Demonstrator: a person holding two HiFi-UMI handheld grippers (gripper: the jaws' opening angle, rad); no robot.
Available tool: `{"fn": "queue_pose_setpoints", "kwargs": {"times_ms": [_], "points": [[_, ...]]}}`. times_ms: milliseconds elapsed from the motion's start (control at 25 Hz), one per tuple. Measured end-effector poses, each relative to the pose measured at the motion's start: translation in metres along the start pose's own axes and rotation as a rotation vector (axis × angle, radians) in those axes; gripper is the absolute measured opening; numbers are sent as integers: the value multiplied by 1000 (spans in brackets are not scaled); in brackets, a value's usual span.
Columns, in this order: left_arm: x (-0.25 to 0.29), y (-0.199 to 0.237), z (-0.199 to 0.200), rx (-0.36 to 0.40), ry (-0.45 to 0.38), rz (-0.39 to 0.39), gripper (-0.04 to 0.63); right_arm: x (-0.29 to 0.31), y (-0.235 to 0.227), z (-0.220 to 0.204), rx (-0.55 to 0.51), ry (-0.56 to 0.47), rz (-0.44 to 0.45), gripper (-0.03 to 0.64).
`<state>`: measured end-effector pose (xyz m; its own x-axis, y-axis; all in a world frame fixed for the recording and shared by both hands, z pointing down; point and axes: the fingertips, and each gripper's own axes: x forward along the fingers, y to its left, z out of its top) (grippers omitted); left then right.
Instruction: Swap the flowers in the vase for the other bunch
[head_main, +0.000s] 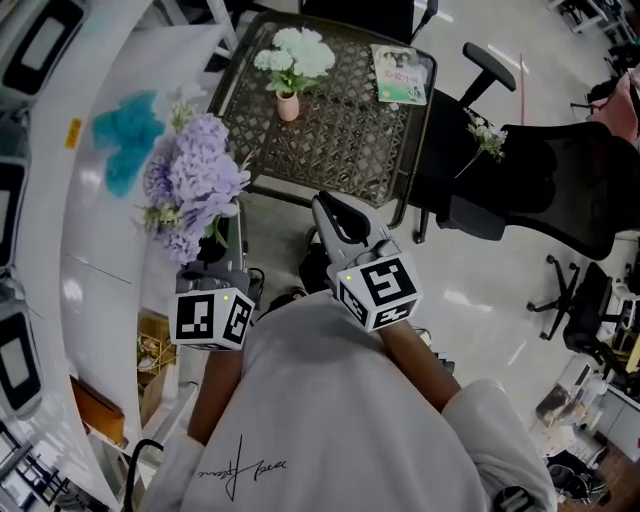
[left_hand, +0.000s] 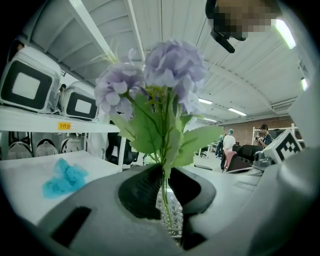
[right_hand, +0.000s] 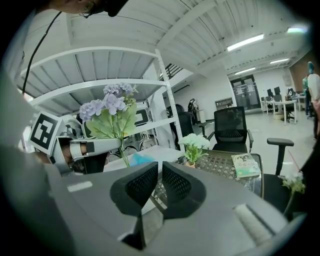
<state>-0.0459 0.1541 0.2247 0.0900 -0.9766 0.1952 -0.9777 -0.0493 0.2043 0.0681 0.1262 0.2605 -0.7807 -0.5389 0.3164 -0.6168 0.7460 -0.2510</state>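
The left gripper (left_hand: 164, 175) has its jaws clamped on the stems of the purple bunch (head_main: 195, 180), at the frame's left. The right gripper (head_main: 335, 205) has its jaws almost together, holding nothing. The vase (head_main: 288, 106) of white flowers (head_main: 296, 55) stands on the mesh bench (head_main: 350, 130), upper centre.

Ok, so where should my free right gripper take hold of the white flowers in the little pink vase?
Probably the stems of the white flowers, in the narrow stretch between the leaves and the rim of the pink vase. They stand upright and bunched there, while the heads are wide and soft. Bring the right gripper in level from the near side, jaws opened first.
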Motion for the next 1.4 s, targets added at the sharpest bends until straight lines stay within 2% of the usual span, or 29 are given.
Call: {"fn": "queue_pose_setpoints", "kwargs": {"times_ms": [320, 520, 840, 1120, 1400], "points": [[42, 0, 12, 36, -13, 5, 41, 23, -40, 15, 4, -31, 0, 23], [43, -1, 17, 49, -31, 13, 41, 22, -40, 18, -4, -43, 11, 25], [57, 5, 20, 27, -51, 21, 41, 36, -39, 18, -20, -24, 15, 28], [89, 27, 22, 20, -26, 2, 41, 70, -54, 28, -3, -13, -19, 28], [98, 38, 14, 12, 12, -2, 41, 90, -61, 28, 5, 4, -34, 28]]}}
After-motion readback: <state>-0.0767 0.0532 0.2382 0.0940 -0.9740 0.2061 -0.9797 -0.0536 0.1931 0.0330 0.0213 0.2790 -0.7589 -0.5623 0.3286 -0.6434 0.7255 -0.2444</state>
